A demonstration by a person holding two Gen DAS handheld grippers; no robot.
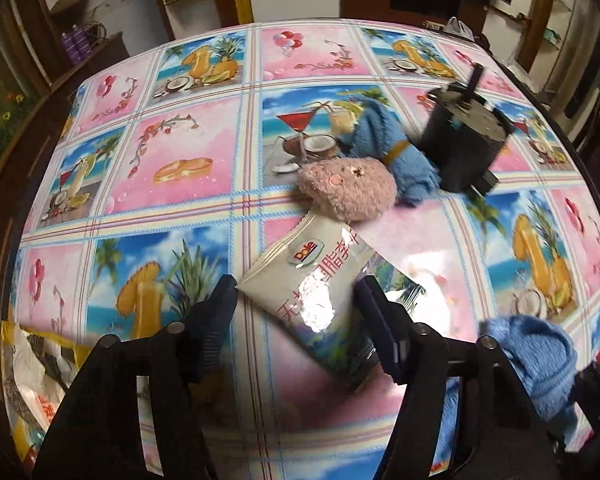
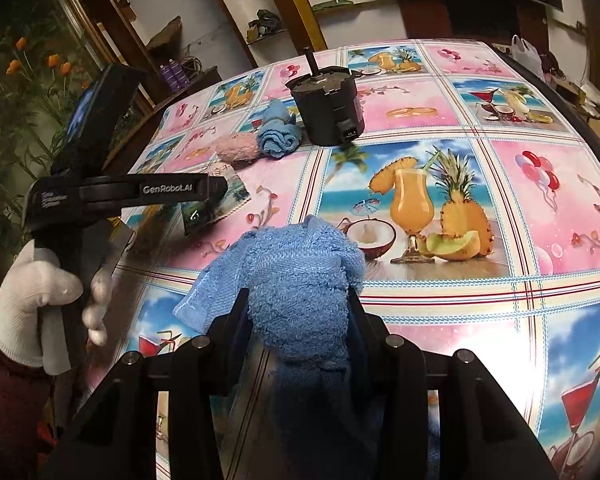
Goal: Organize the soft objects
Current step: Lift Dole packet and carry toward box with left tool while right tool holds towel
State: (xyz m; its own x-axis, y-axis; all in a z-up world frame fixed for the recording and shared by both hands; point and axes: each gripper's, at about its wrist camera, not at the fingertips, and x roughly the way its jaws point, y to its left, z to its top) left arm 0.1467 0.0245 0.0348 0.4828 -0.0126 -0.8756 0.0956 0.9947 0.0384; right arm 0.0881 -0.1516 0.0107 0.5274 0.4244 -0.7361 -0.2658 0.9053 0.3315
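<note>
Partly hidden: towel (image 2: 300, 280), packet (image 1: 320, 280).

2 blue towels (image 2: 300, 280) (image 1: 384, 136); 1 pink plush (image 1: 348, 190); 1 snack packet (image 1: 316, 284); 1 black motor (image 1: 462, 144); 1 bag (image 1: 32, 364); 1 table (image 1: 188, 208); 2 grippers (image 1: 296, 300) (image 2: 298, 306).

Glossy snack pouch (image 1: 312, 280) flat; pink plush (image 1: 348, 188) against rolled blue towel (image 1: 384, 140).

Motor (image 2: 327, 110) blocks far side; tablecloth (image 2: 520, 200) right free.
</note>
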